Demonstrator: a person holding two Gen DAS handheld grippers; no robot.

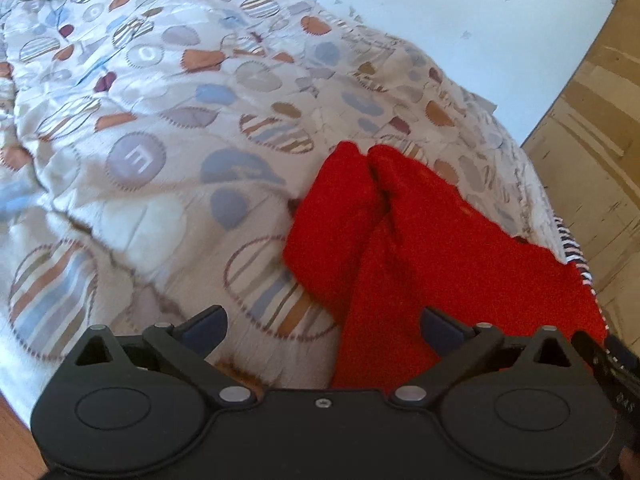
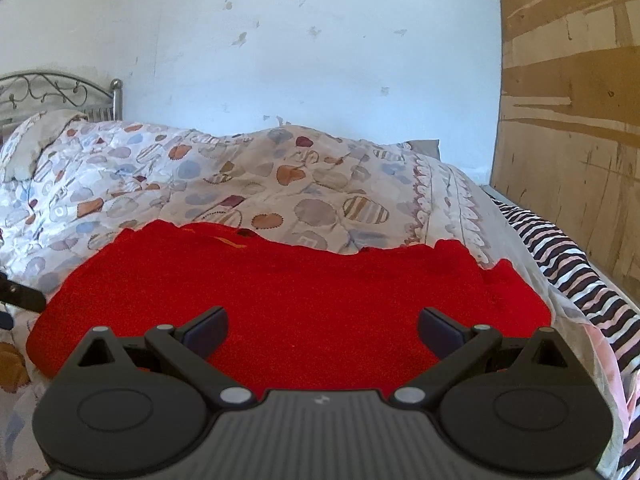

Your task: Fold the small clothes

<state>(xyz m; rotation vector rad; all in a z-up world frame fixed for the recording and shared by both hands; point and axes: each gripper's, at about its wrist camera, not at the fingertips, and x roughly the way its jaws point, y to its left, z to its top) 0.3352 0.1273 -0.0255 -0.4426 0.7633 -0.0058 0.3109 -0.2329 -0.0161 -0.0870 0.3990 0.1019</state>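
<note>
**Red garment spread on a patterned bed, both grippers open**

Pale plaster forms the wall (image 2: 300, 60) behind the bed, and a wooden panel (image 2: 568, 120) is seen along the right side. The bed is covered by a quilt (image 1: 160, 128) printed with circles and leaf shapes in blue, orange and grey. A striped cloth (image 2: 568, 264) is laid along the quilt's right edge, and a metal headboard (image 2: 60, 94) is visible at the far left.

A red garment (image 2: 288, 296) is spread on the quilt near the bed's right edge. In the left wrist view two narrow parts of it are seen side by side, pointing away from the camera.

The right gripper (image 2: 322, 328) is held over the garment, its jaws set wide apart with nothing between them. The left gripper (image 1: 322, 328) is likewise spread wide and empty, above the garment's left part.
</note>
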